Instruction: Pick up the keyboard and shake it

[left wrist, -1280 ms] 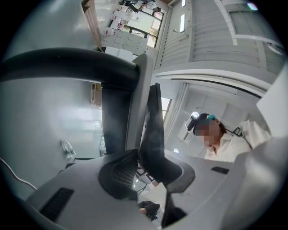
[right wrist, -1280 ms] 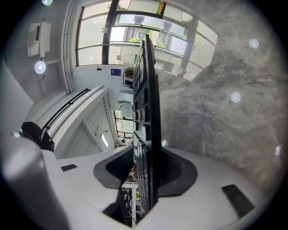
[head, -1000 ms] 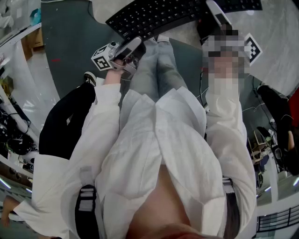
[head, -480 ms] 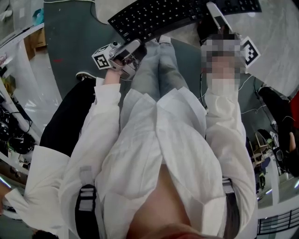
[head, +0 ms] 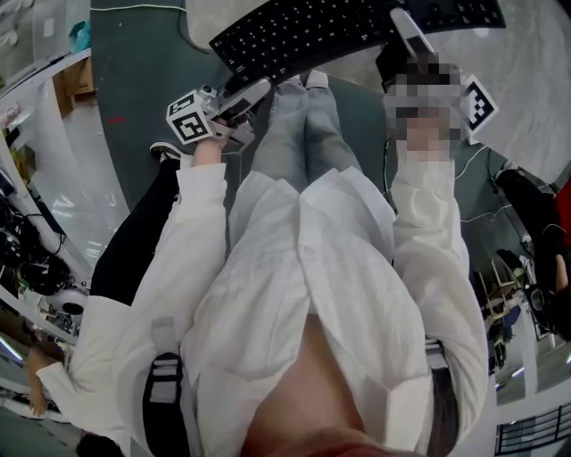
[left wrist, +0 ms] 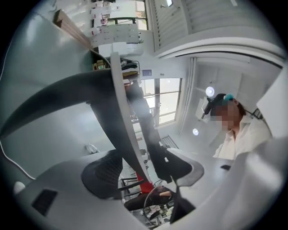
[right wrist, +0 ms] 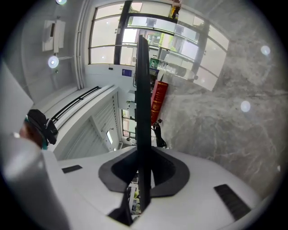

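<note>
**Head view, near to far.** At 6 o'clock is the person's white shirt [head: 303, 294], with sleeves running up toward 11 and 1 o'clock. Beyond the shirt are jeans [head: 303, 134] and the green floor [head: 134, 62]. At 11 o'clock is the left gripper [head: 257, 87] with the left cube [head: 187, 118], pointing at the left end of the keyboard [head: 303, 31]. At 1 o'clock is the right gripper [head: 401, 22] with the right cube [head: 480, 100], one jaw lying across the keyboard's right part. The black keyboard spans 12 o'clock, slanting down to the left. It lies partly over the floor and partly over the marbled desk [head: 526, 71].

**Left gripper view.** The left gripper [left wrist: 144, 170] has its jaws wide apart, and they have just been opening. The keyboard [left wrist: 120, 112], seen edge-on and tilted, passes between them. It runs close to the jaw at 7 o'clock and leaves a gap to the jaw at 5 o'clock, so neither presses on it.

**Right gripper view.** The right gripper [right wrist: 143, 173] has its jaws clamped on the keyboard [right wrist: 143, 90], and they have just been closing. The keyboard shows as a thin dark strip rising to 12 o'clock. The desk [right wrist: 225, 117] fills 3 o'clock, with the room visible between it and the keyboard.
</note>
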`<state>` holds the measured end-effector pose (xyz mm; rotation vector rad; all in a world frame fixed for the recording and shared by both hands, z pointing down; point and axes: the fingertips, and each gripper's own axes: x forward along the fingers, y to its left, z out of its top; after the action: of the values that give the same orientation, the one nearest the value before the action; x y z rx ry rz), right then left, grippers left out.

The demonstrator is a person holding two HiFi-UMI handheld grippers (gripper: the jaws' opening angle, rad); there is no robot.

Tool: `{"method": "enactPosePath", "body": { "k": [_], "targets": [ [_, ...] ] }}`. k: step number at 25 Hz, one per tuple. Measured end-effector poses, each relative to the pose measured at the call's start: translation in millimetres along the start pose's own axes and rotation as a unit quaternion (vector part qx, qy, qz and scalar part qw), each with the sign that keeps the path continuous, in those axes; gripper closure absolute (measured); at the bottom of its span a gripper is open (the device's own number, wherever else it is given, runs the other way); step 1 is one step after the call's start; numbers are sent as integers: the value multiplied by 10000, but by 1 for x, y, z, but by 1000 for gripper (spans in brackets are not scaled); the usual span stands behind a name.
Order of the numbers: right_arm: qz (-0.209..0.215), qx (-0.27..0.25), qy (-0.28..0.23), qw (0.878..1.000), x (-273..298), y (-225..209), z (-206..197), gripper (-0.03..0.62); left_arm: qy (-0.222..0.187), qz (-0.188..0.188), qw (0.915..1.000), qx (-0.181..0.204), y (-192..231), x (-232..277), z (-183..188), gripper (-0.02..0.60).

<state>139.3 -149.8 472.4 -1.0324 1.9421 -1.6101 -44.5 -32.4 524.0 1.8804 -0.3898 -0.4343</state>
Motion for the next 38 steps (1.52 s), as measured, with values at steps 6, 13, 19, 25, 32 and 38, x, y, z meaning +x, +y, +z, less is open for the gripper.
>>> {"method": "enactPosePath", "body": {
  "k": [6, 13, 19, 25, 32, 38],
  "targets": [
    [141, -177, 110, 9997, 1, 11, 12, 510, 544, 734, 9927, 788, 0, 10, 6, 275],
    [199, -602, 338, 9974, 18, 40, -10, 510, 1075, 1072, 9771, 1488, -2, -21, 24, 276],
    [275, -871, 540, 9944, 16, 56, 0, 510, 1309, 1262, 9705, 1586, -8, -22, 27, 276],
    [430, -1164, 691, 9899, 20, 75, 0, 510, 1950, 1622, 9416, 2217, -8, -33, 31, 275],
    [596, -1413, 588, 9864, 5, 115, 9, 510, 1888, 1532, 9348, 2588, -37, -33, 54, 276],
    [663, -1683, 523, 9821, 1, 144, 6, 510, 1924, 1471, 9252, 2921, -54, -43, 68, 276]
  ]
}}
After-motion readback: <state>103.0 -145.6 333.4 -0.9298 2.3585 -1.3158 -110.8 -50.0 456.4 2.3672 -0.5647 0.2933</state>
